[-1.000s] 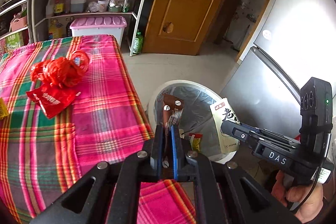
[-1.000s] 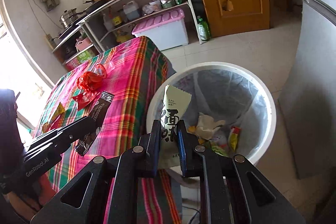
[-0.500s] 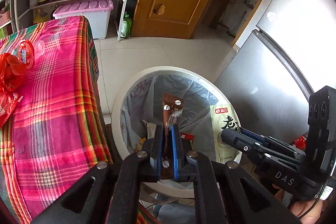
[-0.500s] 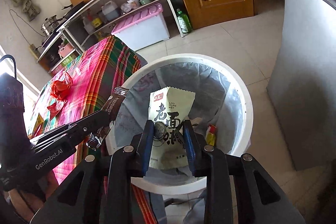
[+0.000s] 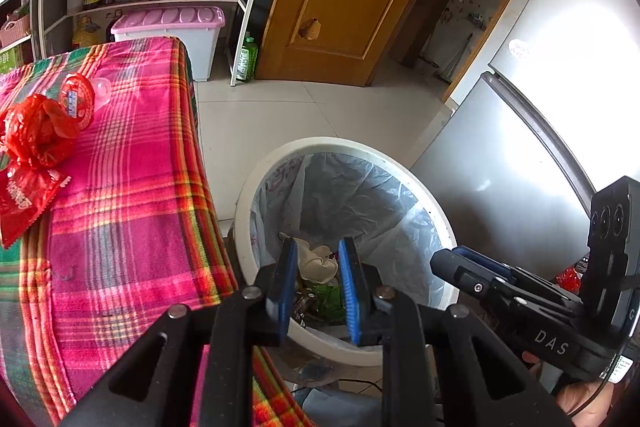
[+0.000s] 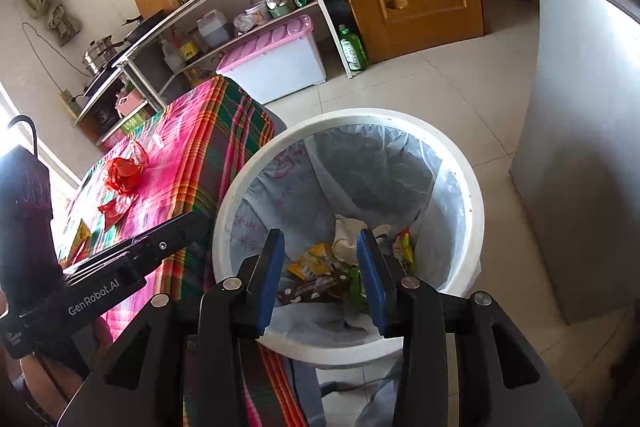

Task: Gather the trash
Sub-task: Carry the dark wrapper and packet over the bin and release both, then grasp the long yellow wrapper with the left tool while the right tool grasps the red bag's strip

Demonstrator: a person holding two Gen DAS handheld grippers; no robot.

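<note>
Looking down past my left gripper (image 5: 318, 267), I see its blue-padded jaws opening with nothing between them, poised over the round white plastic trash bin (image 5: 436, 211) lined with a translucent grey bag. My right gripper (image 6: 320, 259) is in the same state: jaws spreading apart, empty, directly above the bin's mouth. Below and ahead of both sets of fingers lies the collected trash: a dark brown snack wrapper (image 6: 316, 287), a crumpled cream-coloured paper wad (image 6: 348, 235), and yellow and green packets beside them (I cannot read their print). Off to the left of the left gripper, the table under a pink, green and orange plaid cloth (image 5: 132, 211) carries a crumpled red plastic bag (image 5: 38, 135) and a flat red foil packet (image 5: 24, 203) touching it, well apart from the bin.
</note>
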